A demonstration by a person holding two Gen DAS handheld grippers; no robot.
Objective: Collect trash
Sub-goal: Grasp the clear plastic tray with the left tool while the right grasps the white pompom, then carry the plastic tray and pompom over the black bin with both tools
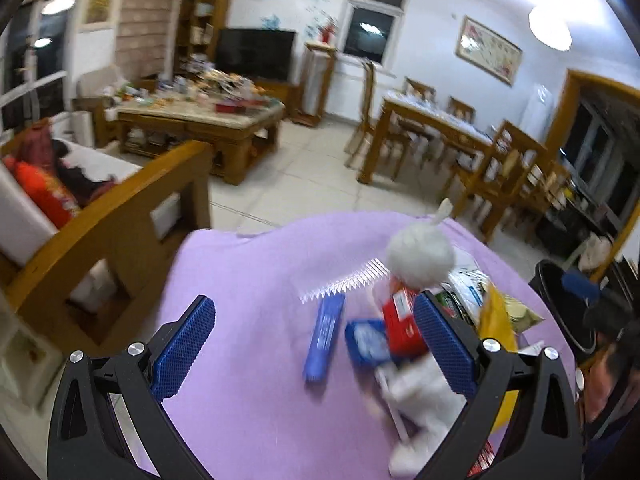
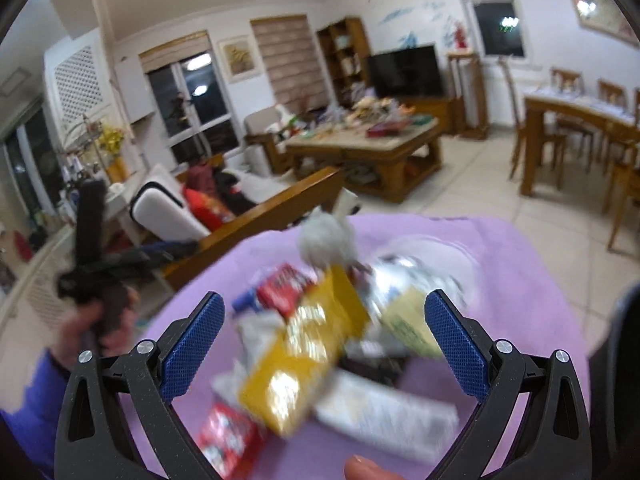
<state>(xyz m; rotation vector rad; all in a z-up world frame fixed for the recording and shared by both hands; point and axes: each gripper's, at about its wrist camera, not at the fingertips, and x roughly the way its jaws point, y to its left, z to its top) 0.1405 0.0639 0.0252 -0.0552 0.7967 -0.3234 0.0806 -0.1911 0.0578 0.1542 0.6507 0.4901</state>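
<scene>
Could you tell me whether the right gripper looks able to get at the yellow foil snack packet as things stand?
Probably yes: the right gripper is open, and the yellow foil snack packet lies on top of the pile, nothing covering it.

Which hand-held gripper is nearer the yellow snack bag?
Right. The right hand-held gripper hangs open directly over the yellow snack bag; the left hand-held gripper is open off to its side, over the blue wrappers.
</scene>
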